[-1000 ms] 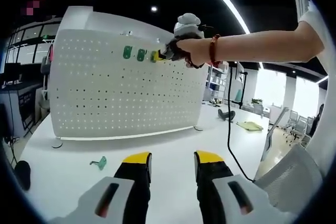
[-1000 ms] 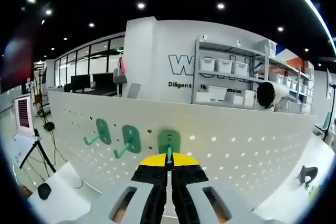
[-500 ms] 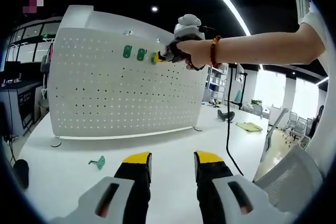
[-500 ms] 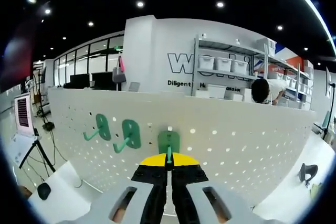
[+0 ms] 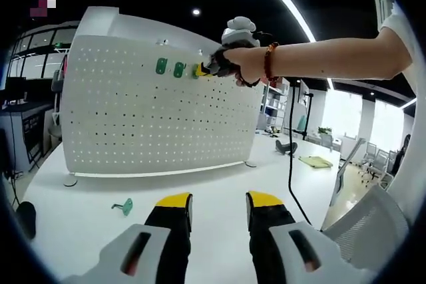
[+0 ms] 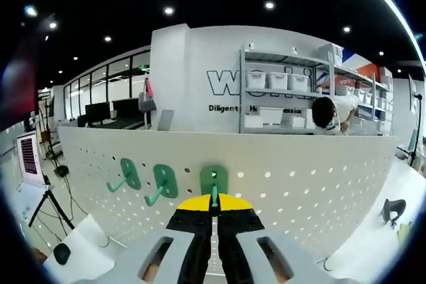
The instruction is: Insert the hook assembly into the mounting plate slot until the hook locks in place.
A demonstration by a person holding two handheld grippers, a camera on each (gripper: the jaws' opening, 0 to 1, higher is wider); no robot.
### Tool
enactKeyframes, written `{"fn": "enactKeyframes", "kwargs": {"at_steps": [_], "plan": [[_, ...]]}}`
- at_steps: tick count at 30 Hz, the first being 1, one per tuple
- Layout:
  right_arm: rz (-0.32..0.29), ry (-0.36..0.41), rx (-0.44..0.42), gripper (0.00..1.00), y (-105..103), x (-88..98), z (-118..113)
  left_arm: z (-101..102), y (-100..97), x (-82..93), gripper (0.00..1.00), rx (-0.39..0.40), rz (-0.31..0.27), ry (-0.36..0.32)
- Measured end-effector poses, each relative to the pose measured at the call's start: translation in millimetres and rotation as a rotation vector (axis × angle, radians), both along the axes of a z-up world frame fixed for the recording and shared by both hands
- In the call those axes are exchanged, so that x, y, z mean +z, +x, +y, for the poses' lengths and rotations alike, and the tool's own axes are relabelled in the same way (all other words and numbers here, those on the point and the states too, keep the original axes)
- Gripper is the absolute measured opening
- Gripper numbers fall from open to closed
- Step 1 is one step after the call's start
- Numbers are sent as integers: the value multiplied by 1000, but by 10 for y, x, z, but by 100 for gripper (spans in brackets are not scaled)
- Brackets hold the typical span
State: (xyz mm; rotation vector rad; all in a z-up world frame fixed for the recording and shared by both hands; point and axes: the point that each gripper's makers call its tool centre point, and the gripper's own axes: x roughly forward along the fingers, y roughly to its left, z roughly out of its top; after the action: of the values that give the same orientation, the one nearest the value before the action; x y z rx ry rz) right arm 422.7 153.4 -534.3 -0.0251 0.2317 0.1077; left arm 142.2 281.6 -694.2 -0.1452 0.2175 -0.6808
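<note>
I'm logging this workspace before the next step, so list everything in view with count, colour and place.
Pegboard: one, white, upright on the table.
Mounted hooks: two, green, side by side on the pegboard's upper row.
Held hook: one, green, against the pegboard beside them.
Loose hook: one, green, on the table before the pegboard.
Shelving: one, white bins, behind the pegboard.
Right gripper: yellow-tipped, shut on the held hook.
Left gripper: yellow-tipped, open over the table.

left gripper [image 5: 217, 205]: jaws apart | right gripper [image 6: 213, 204]: jaws closed, arm raised
</note>
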Motion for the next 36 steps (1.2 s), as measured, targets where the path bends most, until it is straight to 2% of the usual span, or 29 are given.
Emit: {"fn": "enactKeyframes", "kwargs": {"at_steps": [9, 12, 21, 22, 25, 28, 36], "plan": [[15, -25, -12, 0, 1, 25, -9, -10, -2, 11, 34, -2, -3, -8], [-7, -38, -5, 0, -1, 94, 22, -20, -2, 10, 34, -3, -2, -11], [23, -55, -8, 0, 21, -15, 7, -11, 3, 23, 34, -1, -5, -19], [25, -34, -2, 0, 24, -36, 27, -11, 3, 23, 34, 0, -5, -19], [16, -51, -10, 0, 30, -25, 30, 1, 1, 25, 34, 4, -6, -19], [20, -31, -18, 0, 53, -37, 23, 15, 2, 26, 34, 8, -5, -19], [4, -68, -12, 0, 48, -52, 27, 11, 9, 16, 34, 8, -3, -20]]}}
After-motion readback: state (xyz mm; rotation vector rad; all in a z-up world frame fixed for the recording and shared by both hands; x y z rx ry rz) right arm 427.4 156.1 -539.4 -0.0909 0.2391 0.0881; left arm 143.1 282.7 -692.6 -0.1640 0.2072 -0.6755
